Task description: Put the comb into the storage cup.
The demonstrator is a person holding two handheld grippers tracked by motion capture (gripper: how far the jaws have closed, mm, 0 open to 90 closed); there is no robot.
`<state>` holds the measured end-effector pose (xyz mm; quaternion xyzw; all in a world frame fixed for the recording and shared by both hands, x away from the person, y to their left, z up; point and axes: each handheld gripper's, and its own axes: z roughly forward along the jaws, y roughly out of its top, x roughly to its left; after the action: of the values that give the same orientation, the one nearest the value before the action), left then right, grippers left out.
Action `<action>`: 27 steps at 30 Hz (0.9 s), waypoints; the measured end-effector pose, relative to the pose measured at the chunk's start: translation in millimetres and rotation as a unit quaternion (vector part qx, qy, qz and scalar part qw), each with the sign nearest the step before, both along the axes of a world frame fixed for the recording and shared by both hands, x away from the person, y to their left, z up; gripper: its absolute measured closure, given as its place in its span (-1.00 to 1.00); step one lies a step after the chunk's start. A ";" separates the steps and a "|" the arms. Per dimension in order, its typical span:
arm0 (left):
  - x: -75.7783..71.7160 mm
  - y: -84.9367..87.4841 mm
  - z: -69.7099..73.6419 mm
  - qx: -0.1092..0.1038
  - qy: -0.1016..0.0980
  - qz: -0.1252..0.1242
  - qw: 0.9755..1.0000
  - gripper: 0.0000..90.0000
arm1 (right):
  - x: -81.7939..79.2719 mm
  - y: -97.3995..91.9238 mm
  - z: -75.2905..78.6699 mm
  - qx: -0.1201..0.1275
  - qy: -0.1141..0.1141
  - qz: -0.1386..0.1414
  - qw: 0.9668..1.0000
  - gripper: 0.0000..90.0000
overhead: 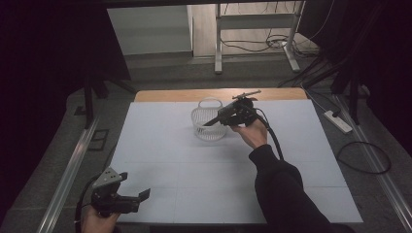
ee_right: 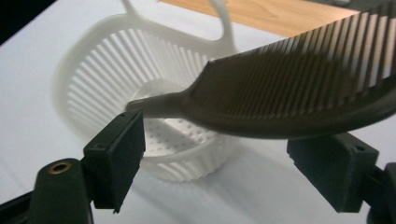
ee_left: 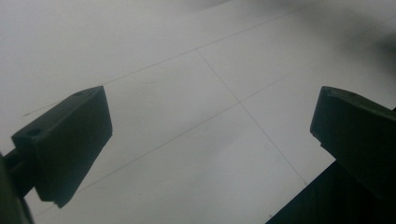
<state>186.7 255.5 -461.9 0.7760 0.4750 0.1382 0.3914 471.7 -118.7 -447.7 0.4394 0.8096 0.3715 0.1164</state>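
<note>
Comb: a dark comb [ee_right: 289, 93] with a thin pointed handle lies across the right gripper view, tilted, its handle tip reaching over the basket's opening and its teeth pointing up; in the high view it shows as a thin dark shaft [overhead: 212, 121] slanting down into the basket.
Basket: a white slotted plastic basket [overhead: 209, 127] with a loop handle on its far rim stands upright on the white sheet, near the far edge of the table; seen close in the right gripper view [ee_right: 93, 79], its ribbed walls and perforated bottom show.
Right gripper: held by the right hand [overhead: 253, 132] just right of the basket, the right gripper [overhead: 232, 115] points left and down toward the basket's opening.
Right fingers: the fingers [ee_right: 119, 154] stand well apart; the comb passes above and between them and neither pad presses on it. Whether the comb rests on some part of the gripper cannot be told.
Left gripper: the left gripper [overhead: 138, 200] sits low at the near left corner of the table, well apart from the basket, pointing right.
Left fingers: the fingers [ee_left: 70, 144] are spread wide with nothing between them, over bare sheet.
Table: a wooden table [overhead: 160, 95] covered by a white sheet with faint seam lines.
</note>
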 end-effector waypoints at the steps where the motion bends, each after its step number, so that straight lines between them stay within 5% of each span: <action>1: 0.0 -0.2 -0.1 -0.001 0.000 0.000 1.000 -1.00 | -0.6 -0.1 0.2 0.000 0.002 0.001 1.000 -0.63; 15: 0.3 -0.9 -0.3 0.000 0.000 -0.003 1.000 -1.00 | -9.5 -7.3 6.0 -0.012 -0.006 0.023 1.000 -0.93; 27: 0.4 -0.9 -0.3 -0.001 0.001 -0.003 1.000 -1.00 | -25.8 -11.5 10.6 -0.025 -0.025 0.048 0.998 -0.99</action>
<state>187.1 254.7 -462.2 0.7773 0.4728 0.1360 0.3921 445.9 -130.2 -437.1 0.3875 0.8355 0.3673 0.1298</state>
